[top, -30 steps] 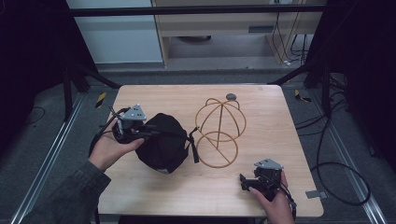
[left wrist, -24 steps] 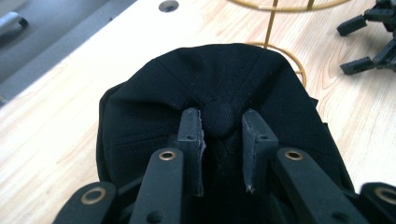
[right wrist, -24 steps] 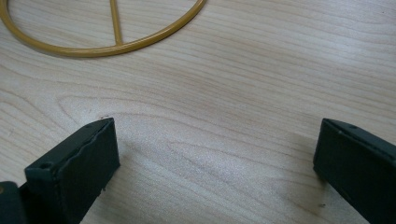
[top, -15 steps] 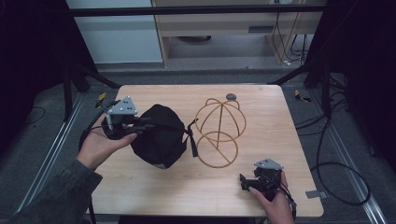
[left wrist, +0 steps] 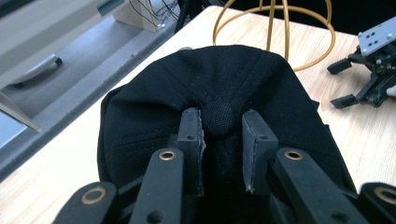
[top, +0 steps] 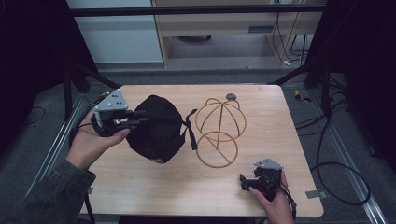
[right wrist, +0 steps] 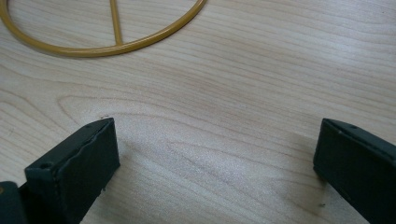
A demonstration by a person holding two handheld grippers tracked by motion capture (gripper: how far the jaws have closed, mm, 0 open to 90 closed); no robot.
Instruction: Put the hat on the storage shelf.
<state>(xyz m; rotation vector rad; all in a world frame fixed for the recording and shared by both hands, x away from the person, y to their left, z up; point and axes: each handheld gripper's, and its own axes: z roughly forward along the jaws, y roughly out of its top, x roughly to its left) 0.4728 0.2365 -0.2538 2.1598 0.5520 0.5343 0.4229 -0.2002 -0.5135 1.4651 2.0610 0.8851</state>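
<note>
Cap (top: 156,128), clamped by left gripper (top: 135,122), has lifted leftward off table (top: 187,186).

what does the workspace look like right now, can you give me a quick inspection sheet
surface: wooden table, light grain, bare at the front.
job's things: black cap at the table's left, gripped at its crown button; gold wire hat stand just right of it, nothing on it.
clutter: small grey round object by the far edge.
grippers: left gripper closed on the cap; right gripper open, low over the table near the front right.
cables: black cable looped on the floor at the right.
surroundings: grey floor, pale cabinet beyond the table.
</note>
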